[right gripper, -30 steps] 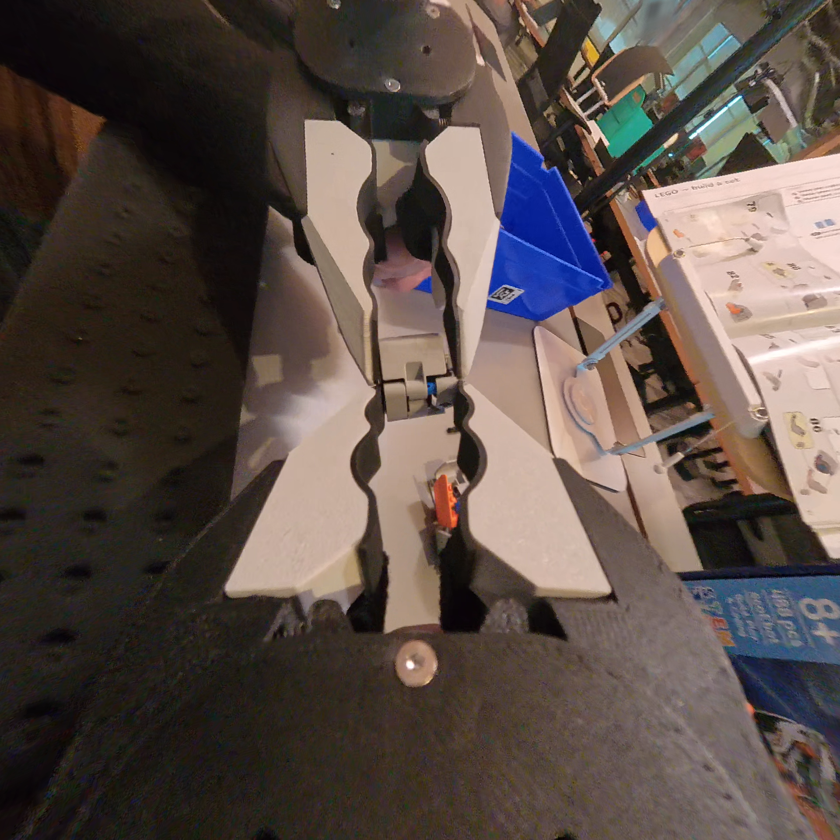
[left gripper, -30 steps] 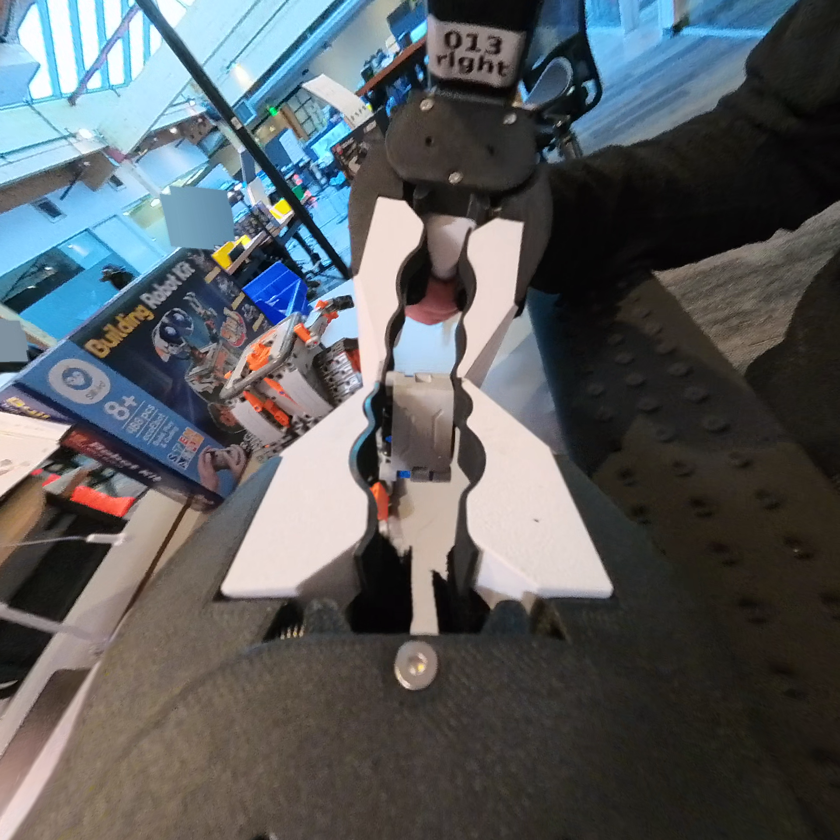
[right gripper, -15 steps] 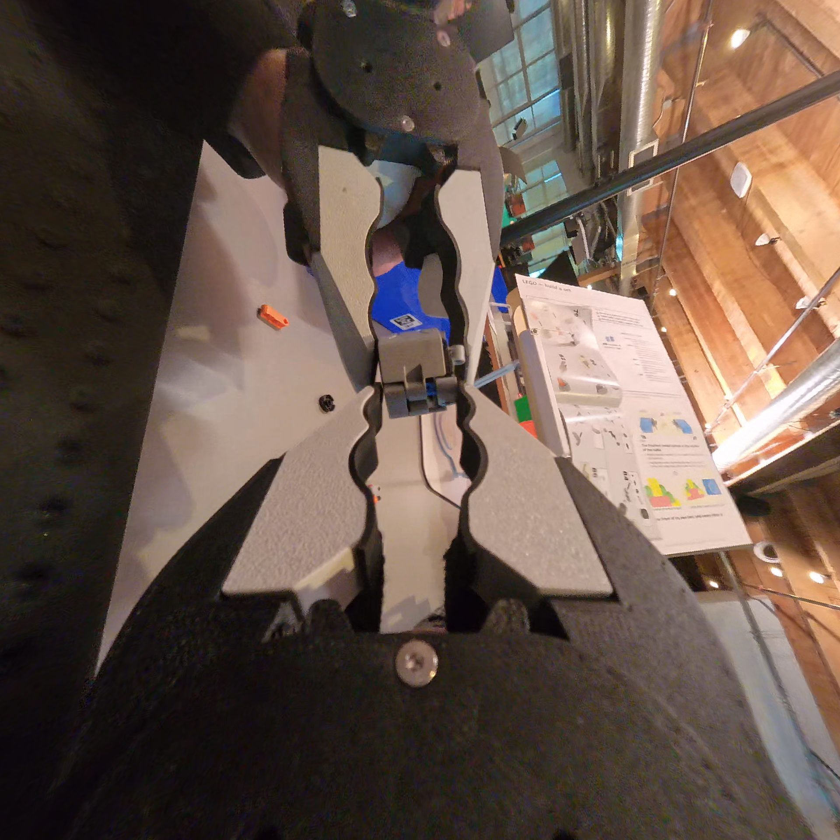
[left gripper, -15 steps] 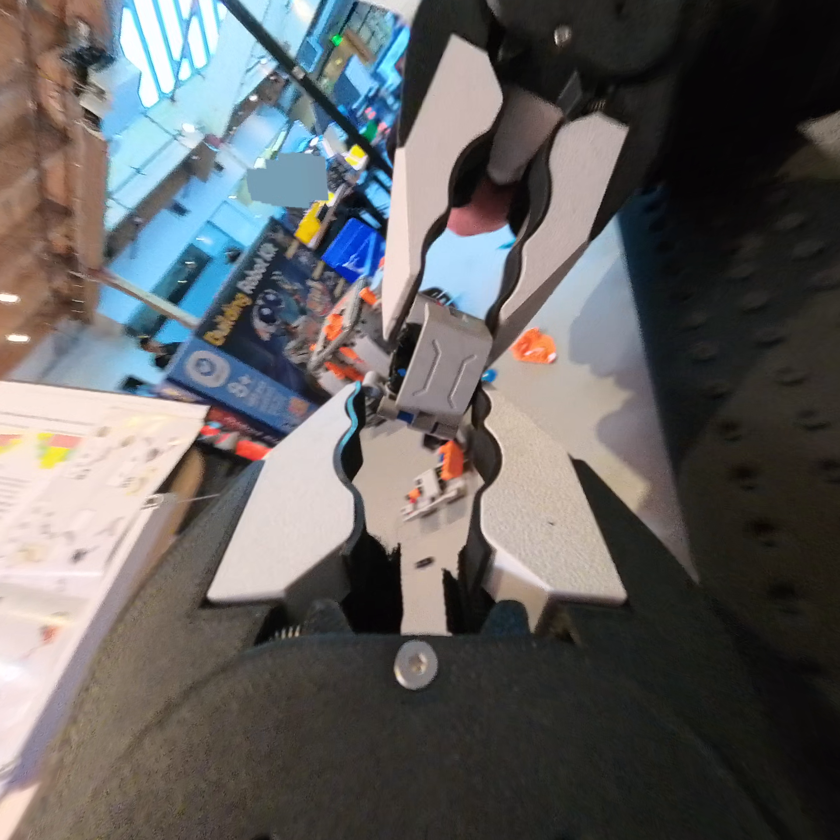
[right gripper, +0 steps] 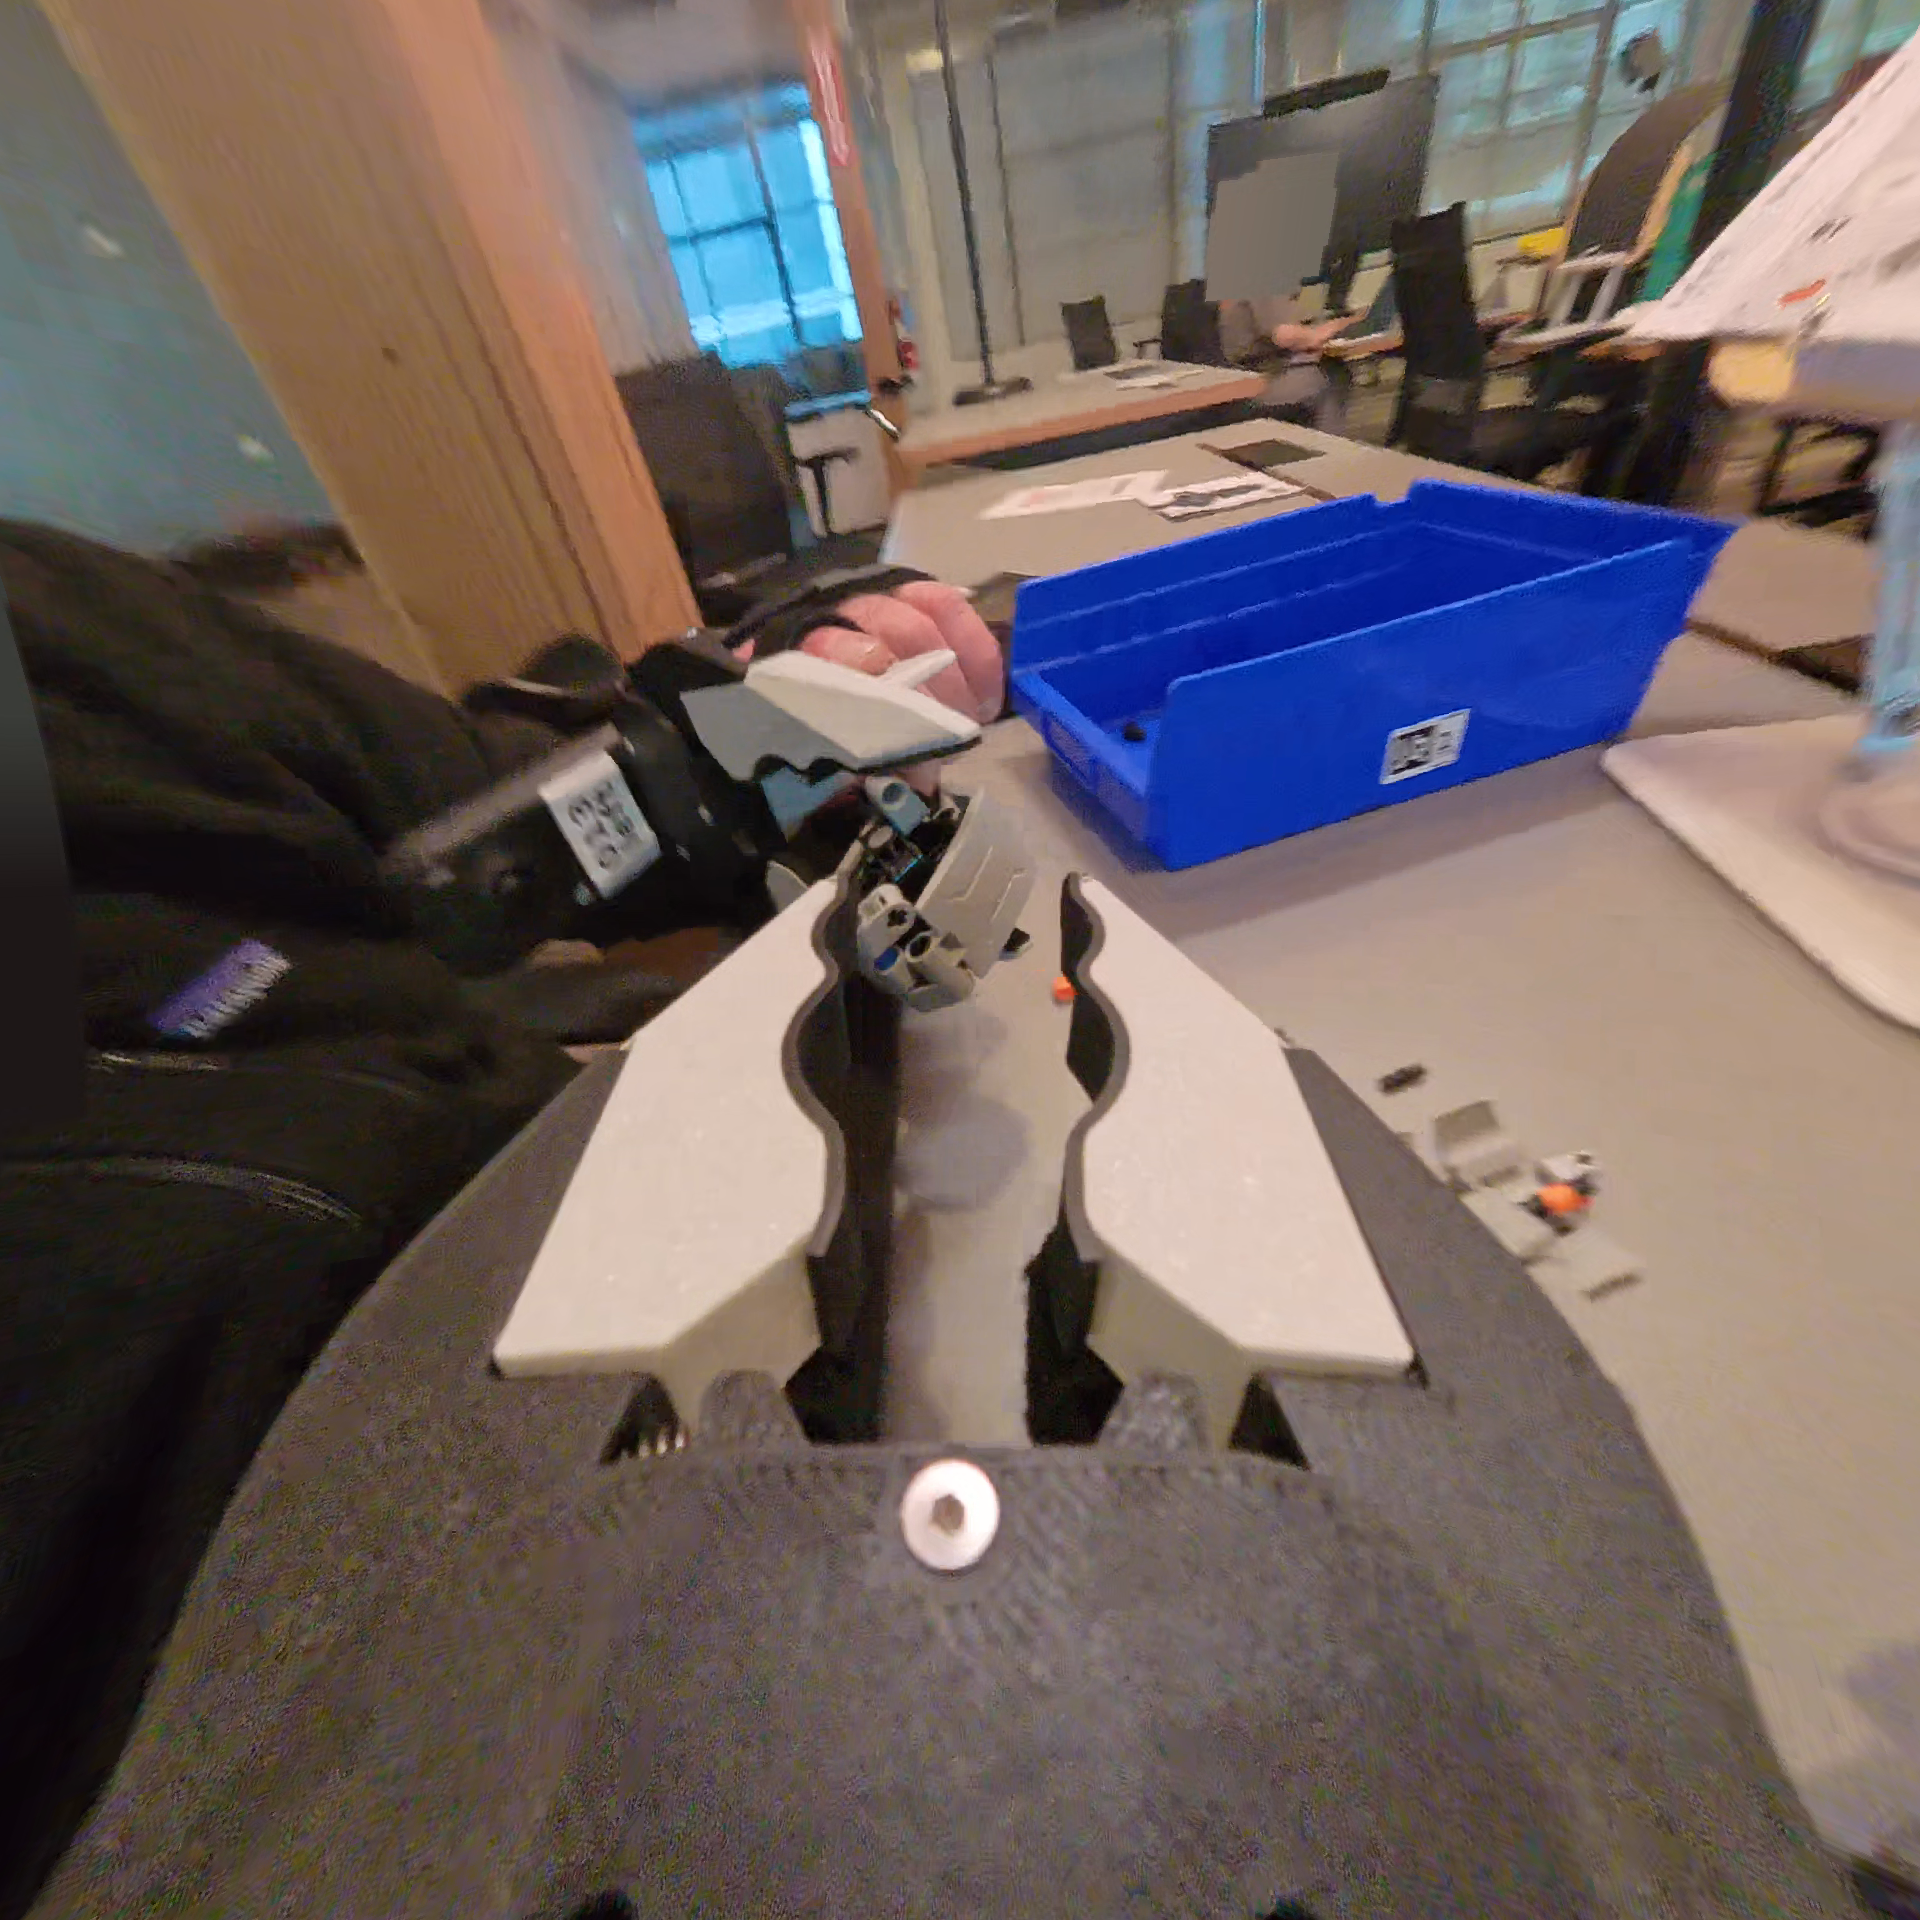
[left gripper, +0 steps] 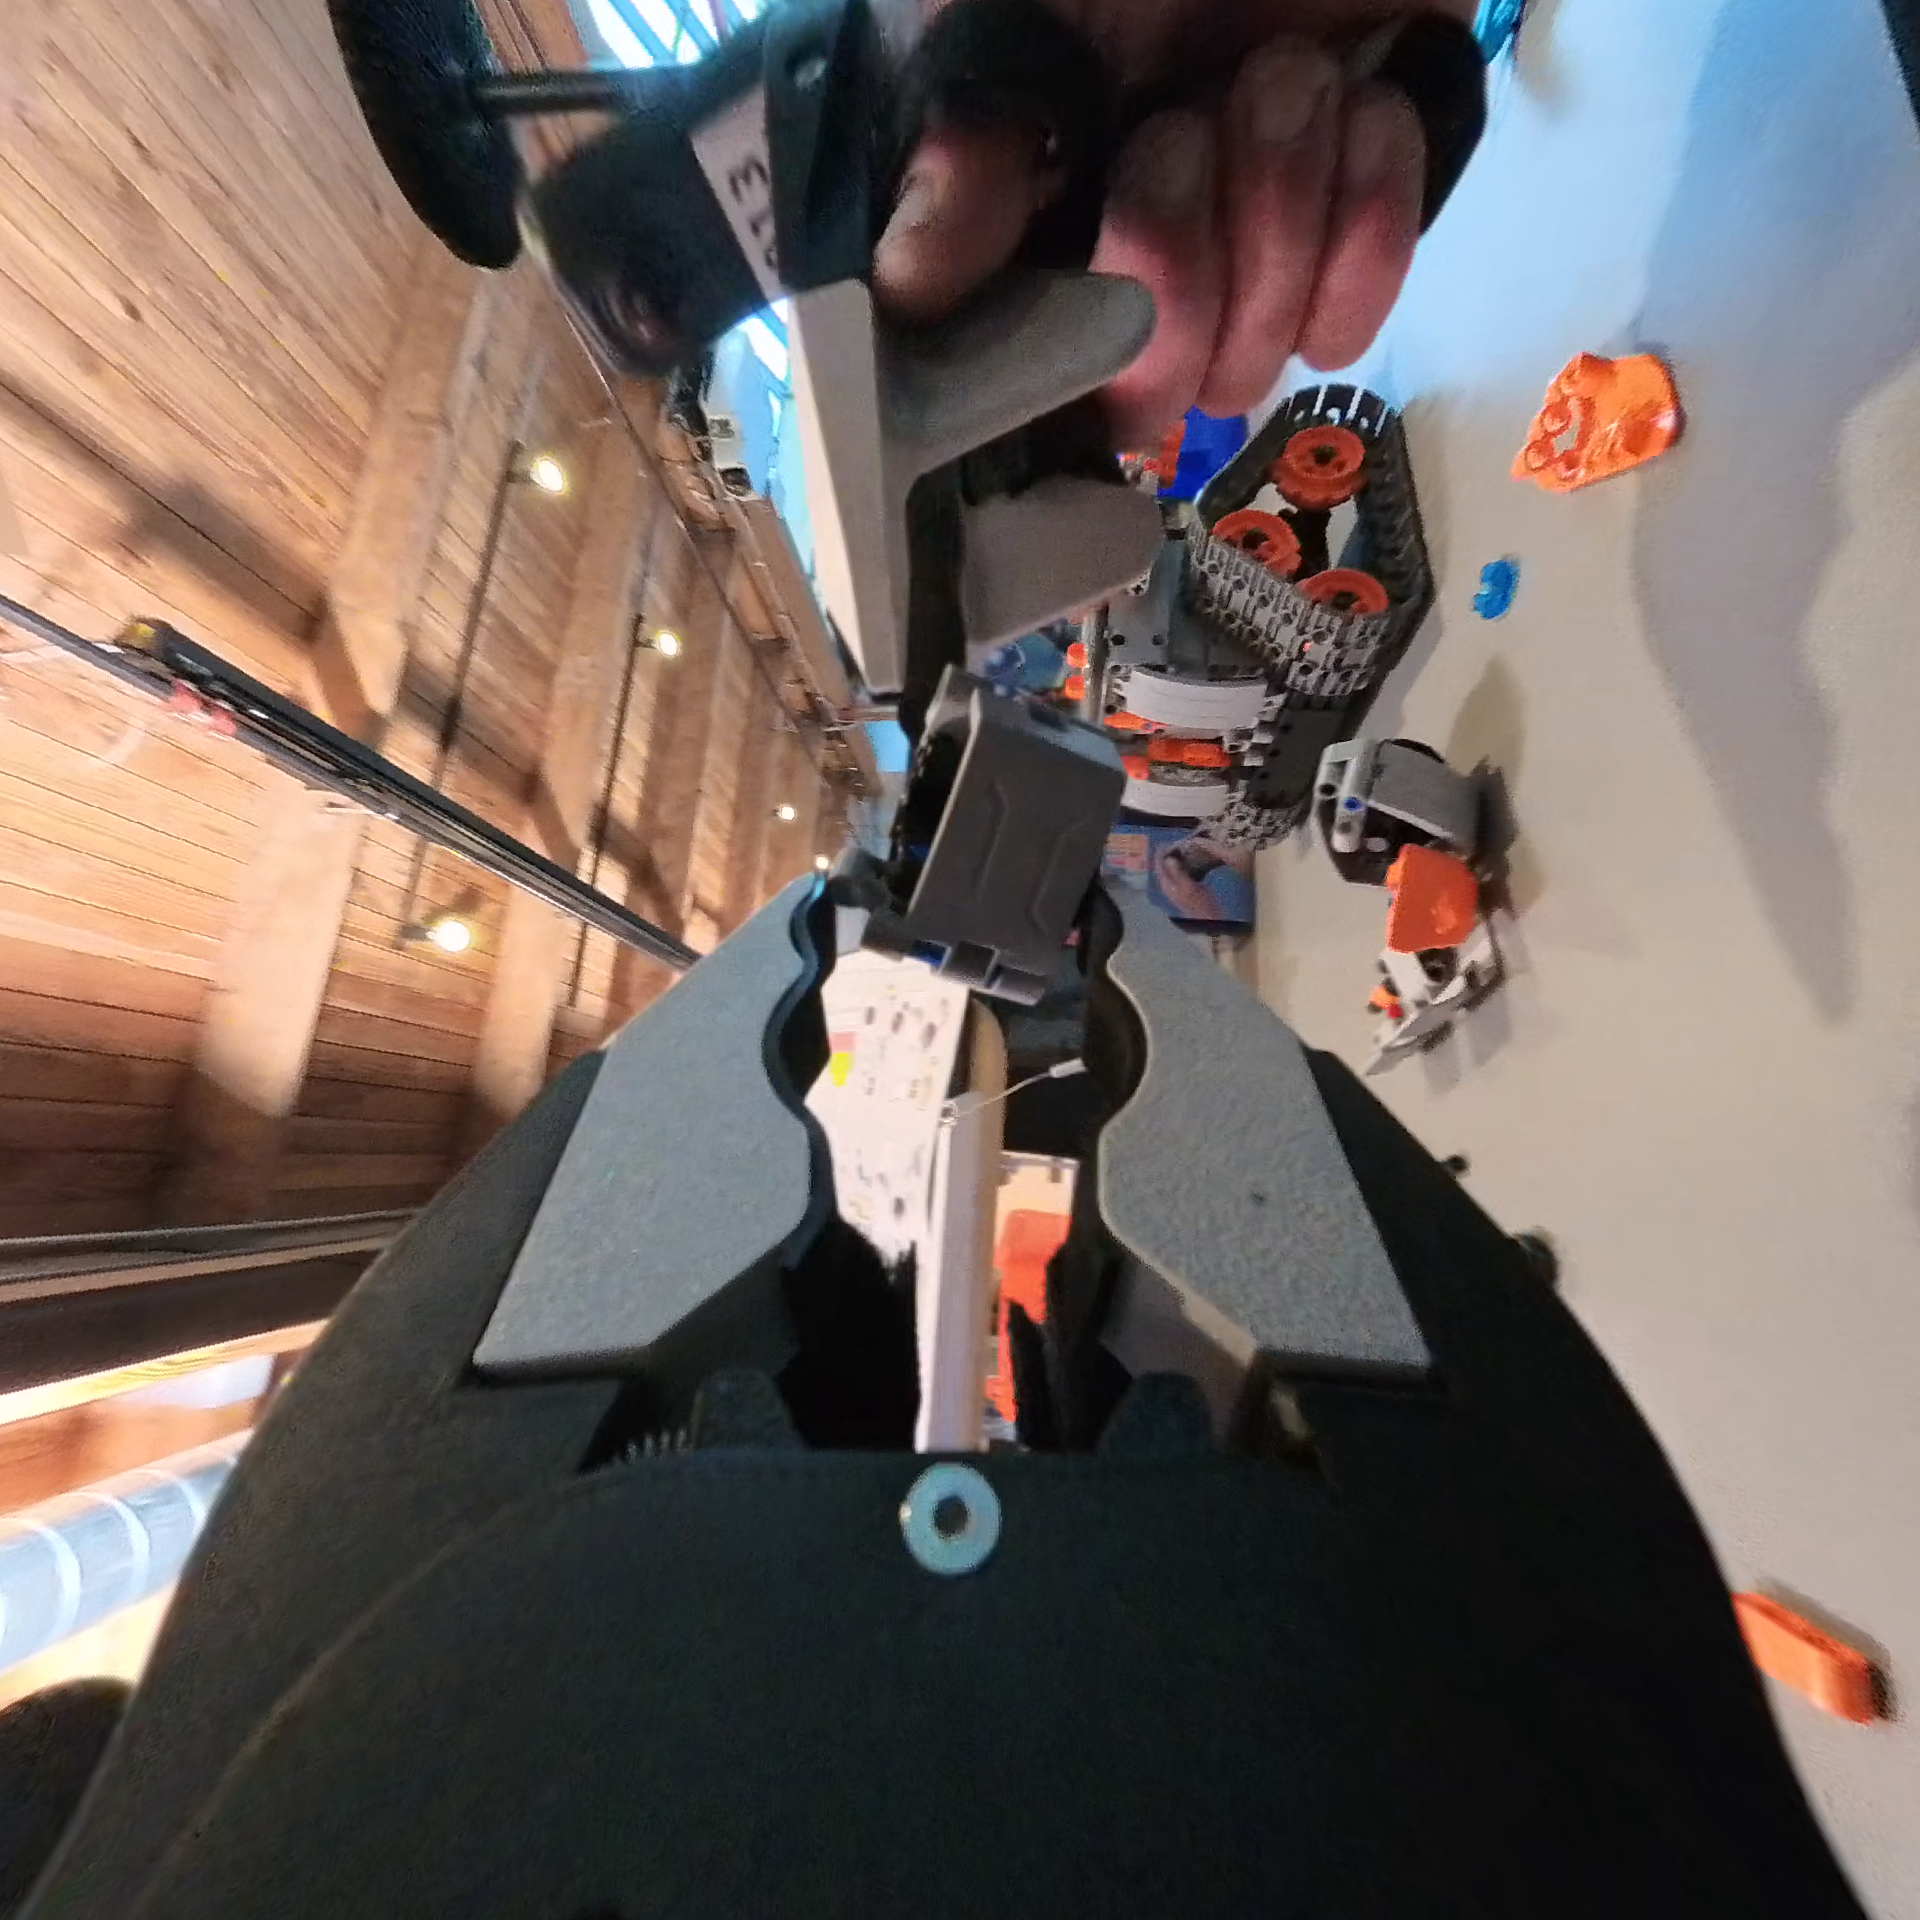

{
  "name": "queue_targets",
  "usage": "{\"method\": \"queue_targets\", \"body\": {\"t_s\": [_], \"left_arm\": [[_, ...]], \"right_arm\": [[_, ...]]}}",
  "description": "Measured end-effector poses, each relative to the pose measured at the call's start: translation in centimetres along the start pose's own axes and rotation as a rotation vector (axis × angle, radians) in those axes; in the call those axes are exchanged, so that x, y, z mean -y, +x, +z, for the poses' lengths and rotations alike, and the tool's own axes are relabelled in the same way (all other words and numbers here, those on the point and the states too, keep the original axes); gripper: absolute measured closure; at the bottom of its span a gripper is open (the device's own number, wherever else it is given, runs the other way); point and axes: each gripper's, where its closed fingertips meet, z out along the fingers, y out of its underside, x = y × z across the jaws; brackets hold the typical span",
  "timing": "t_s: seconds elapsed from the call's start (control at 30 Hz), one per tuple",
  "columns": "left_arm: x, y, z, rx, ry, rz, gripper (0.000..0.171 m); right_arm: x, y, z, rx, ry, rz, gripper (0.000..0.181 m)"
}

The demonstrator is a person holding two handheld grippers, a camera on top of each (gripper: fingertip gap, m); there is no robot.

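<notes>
Now my left gripper point(left gripper: 961, 899) pinches the grey block point(left gripper: 1003, 842) above the table point(left gripper: 1662, 1039); my right gripper point(right gripper: 951, 888) stands spread, its tips just beside that block.

Left gripper point(left gripper: 961, 914) clamps grey block assembly point(left gripper: 1003, 857) near tracked model point(left gripper: 1288, 592).
</notes>
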Motion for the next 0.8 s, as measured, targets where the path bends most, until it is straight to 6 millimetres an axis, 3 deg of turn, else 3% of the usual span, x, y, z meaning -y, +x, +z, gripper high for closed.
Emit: {"method": "queue_targets", "body": {"t_s": [0.2,0.4,0.57,0.7,0.8], "left_arm": [[1.3,-0.2,0.0,0.038,0.030,0.082,0.127],[0.5,0.5,0.5,-0.007,0.007,0.028,0.130],[0.1,0.8,0.4,-0.185,0.071,-0.325,0.119],[0.8,0.5,0.4,-0.367,0.165,-0.754,0.104],[1.2,-0.5,0.1,-0.441,0.255,-0.984,0.106]], "right_arm": [[-1.8,-1.6,1.5,0.171,-0.067,0.180,0.135],[-2.0,-1.0,1.5,0.084,-0.092,0.032,0.143],[-1.9,0.9,0.5,-0.102,-0.137,-0.188,0.145],[-1.0,0.8,0.1,-0.157,-0.114,-0.346,0.145],[-0.6,0.5,0.0,-0.206,-0.119,-0.492,0.145]]}}
